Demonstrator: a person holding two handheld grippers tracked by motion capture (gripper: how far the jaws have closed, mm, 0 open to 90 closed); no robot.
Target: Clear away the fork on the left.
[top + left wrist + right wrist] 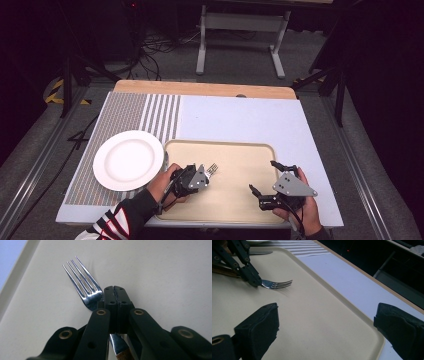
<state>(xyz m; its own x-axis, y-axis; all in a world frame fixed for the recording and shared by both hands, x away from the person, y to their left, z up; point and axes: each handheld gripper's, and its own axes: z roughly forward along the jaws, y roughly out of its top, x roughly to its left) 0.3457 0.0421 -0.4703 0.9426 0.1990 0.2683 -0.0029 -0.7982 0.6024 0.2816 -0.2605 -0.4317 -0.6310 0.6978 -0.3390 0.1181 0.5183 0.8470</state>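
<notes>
Item one: my left gripper (115, 293), jaws clenched on the neck of a shiny metal fork with a brown wooden handle (86, 287). The fork lies low over the left part of the beige rectangular plastic tray (250, 200), tines pointing away from me.

Item two: my right gripper (261, 176), jaws spread wide and empty, above the tray's right side, well apart from the fork.

Item three: round white plate (128, 160), on the striped mat (125, 112), just left of the tray.

You had a round white plate (128, 160) lying on the striped placemat (131, 114), just left of the beige tray (250, 150).
</notes>
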